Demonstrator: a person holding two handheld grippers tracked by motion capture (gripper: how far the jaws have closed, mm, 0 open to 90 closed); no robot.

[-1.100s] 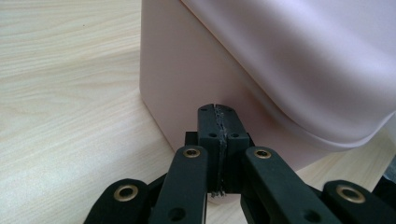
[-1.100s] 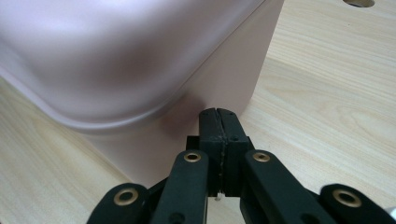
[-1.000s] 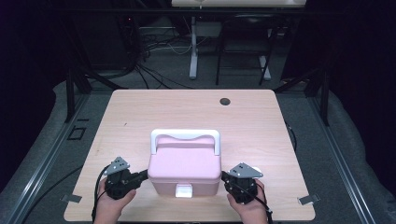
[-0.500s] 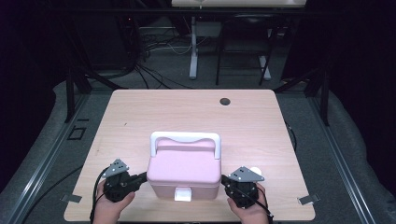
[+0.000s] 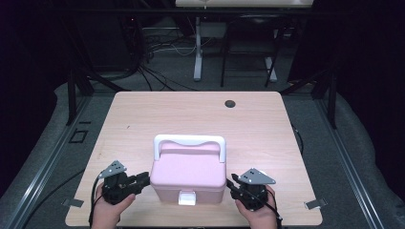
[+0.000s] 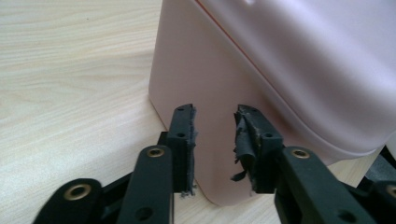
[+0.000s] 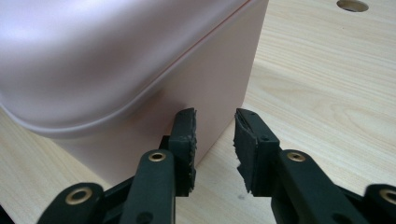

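The pink box (image 5: pixel 188 175) stands on the wooden table (image 5: pixel 191 114) in the lower centre of the high view, close to the near edge. Its lid is down, its white handle (image 5: pixel 189 141) lies along the far side of the lid, and a white latch (image 5: pixel 186 198) sits at the middle of its front face.

The left gripper (image 5: pixel 143 178) lies at the lower left of the high view, just beside the left wall of the box. Its jaws have just been opening and now stand apart; in the left gripper view (image 6: pixel 215 140) nothing lies between them, and the pink wall fills the gap behind. Whether the tips touch the wall cannot be told for certain.

The right gripper (image 5: pixel 231 182) lies at the lower right, just beside the right wall. Its jaws have likewise just been opening and stand apart; in the right gripper view (image 7: pixel 215 140) the box corner shows past the empty gap.

A dark round hole (image 5: pixel 230 103) marks the table in the upper right.
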